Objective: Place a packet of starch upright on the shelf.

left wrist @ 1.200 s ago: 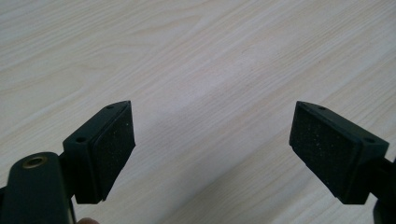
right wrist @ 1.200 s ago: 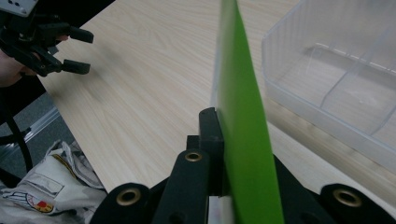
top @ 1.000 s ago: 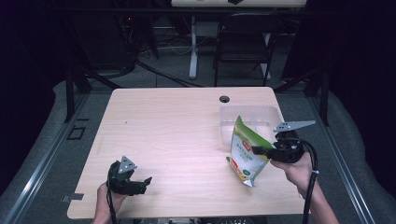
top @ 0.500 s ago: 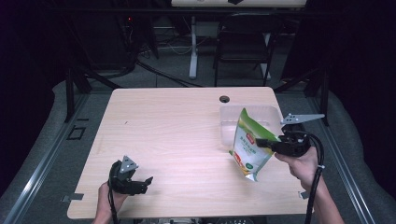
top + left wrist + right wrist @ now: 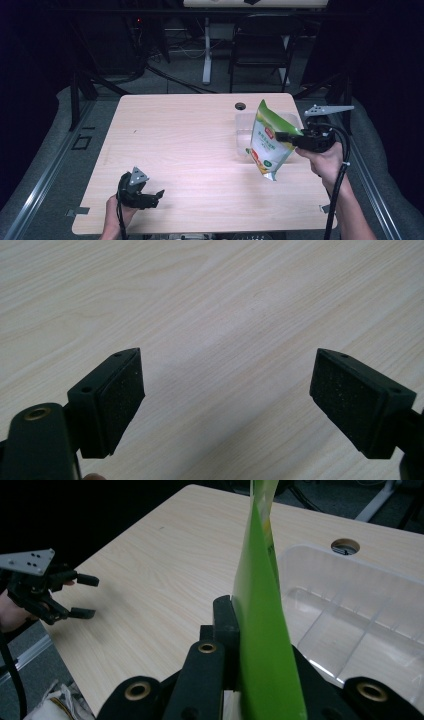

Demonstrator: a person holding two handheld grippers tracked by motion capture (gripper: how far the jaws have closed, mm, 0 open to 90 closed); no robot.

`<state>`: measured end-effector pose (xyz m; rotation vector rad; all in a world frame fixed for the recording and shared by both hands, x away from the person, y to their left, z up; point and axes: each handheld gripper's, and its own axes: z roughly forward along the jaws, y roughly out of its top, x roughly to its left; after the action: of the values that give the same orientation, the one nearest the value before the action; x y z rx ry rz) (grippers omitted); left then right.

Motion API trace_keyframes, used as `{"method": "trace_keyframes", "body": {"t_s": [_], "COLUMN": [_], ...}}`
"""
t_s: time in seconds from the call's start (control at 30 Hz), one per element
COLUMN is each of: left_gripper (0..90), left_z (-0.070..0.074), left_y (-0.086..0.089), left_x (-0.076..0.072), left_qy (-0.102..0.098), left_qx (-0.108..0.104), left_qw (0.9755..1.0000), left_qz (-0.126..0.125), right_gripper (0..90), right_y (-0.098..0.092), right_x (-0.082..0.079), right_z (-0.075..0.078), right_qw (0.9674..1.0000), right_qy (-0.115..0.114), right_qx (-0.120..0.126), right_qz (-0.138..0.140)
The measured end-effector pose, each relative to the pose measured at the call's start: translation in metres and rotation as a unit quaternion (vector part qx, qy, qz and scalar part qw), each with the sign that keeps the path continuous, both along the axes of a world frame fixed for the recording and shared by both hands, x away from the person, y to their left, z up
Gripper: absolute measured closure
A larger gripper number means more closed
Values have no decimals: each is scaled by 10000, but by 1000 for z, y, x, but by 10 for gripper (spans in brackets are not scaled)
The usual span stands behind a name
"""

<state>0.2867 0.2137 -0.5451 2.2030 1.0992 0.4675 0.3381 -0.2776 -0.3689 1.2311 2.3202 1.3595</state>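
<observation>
A clear bin (image 5: 245, 131) sits on the table (image 5: 190, 145) near its far right corner, before a cable hole (image 5: 240, 106). The pouch (image 5: 267, 142) hangs just before the bin. The left gripper (image 5: 152, 197) lies near the near left corner.

My two grippers are black: the left gripper (image 5: 142, 194) has grainy flat fingers (image 5: 119, 400), brass-ringed screw holes and, I think, a grey three-cornered plate; a black cable trails the right gripper (image 5: 300, 138).
</observation>
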Motion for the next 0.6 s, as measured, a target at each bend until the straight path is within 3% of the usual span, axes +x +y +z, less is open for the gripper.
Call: {"method": "trace_keyframes", "body": {"t_s": [0.6], "left_gripper": [142], "left_z": [0], "left_y": [0], "left_x": [0], "left_qy": [-28], "left_qx": [45], "left_qw": [10000], "left_qz": [-4], "right_gripper": [900], "right_y": [-4], "right_x": [34], "right_z": [26], "right_qw": [9992], "right_qy": [-142], "right_qx": [-62], "right_qz": [-366]}}
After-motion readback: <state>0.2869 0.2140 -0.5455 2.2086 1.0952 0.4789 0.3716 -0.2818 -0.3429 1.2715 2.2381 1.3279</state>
